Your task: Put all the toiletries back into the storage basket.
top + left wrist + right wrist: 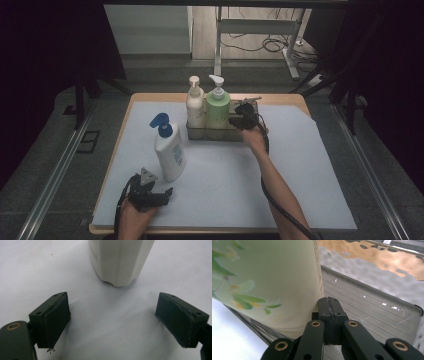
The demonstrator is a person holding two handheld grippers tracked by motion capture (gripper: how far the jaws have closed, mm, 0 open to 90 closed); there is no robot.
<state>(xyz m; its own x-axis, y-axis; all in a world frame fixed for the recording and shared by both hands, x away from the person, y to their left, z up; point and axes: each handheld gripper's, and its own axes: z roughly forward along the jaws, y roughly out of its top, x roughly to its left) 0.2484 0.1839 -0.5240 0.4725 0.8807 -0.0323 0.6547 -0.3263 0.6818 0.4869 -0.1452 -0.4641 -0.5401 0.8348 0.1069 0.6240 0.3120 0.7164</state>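
left gripper (159,194) at near table edge, jaws wide open, nothing between them | white bottle (169,150) with blue pump stands just beyond it on the white mat (300,190) | right gripper (239,119) farther, jaws fully closed and empty, tips at green bottle (218,107) in metal tray (372,302) | cream bottle (195,106) beside green one

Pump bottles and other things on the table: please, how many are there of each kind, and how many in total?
Pump bottles: 3 (cream bottle and green bottle in the tray, white bottle with blue pump on the table)
Metal tray: 1
Grippers: 2 (left gripper, right gripper)
Total: 6
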